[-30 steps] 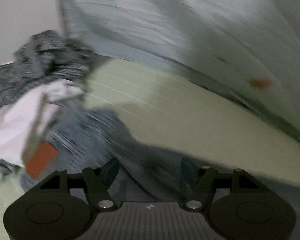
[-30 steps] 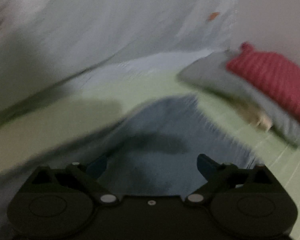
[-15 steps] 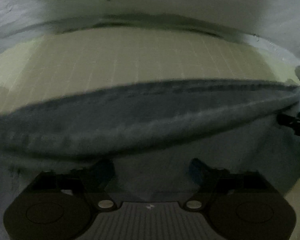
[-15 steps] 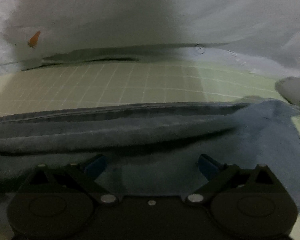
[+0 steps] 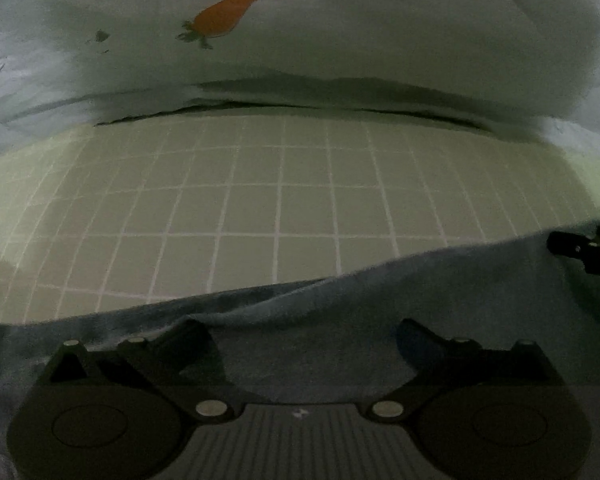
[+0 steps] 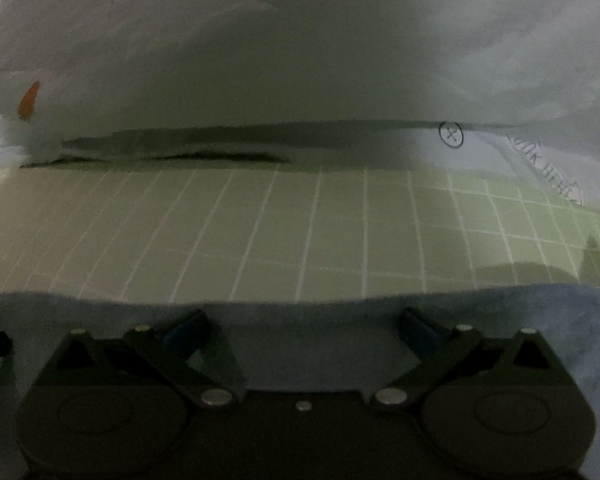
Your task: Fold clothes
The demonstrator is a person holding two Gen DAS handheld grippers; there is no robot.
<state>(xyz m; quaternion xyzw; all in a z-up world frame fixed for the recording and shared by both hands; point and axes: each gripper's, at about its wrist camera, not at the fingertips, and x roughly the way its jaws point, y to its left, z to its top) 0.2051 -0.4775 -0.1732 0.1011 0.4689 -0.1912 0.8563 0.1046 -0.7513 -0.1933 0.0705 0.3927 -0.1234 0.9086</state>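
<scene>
A blue-grey fleecy garment (image 5: 440, 292) lies flat on the green checked sheet (image 5: 280, 200), its far edge running across both views; it also shows in the right wrist view (image 6: 308, 332). My left gripper (image 5: 304, 344) hovers over the garment's near part with its fingers spread wide and nothing between them. My right gripper (image 6: 304, 332) is likewise over the garment, fingers spread wide and empty. The right gripper's tip (image 5: 584, 254) shows at the right edge of the left wrist view.
A white quilt with an orange carrot print (image 5: 224, 14) bunches along the far side of the sheet; it also shows in the right wrist view (image 6: 300, 60). Printed lettering on white fabric (image 6: 544, 168) lies at the far right.
The garment's raised fold has dropped flat and its far edge now lies nearer to me. Both grippers stay spread over it, and more of the checked sheet shows.
</scene>
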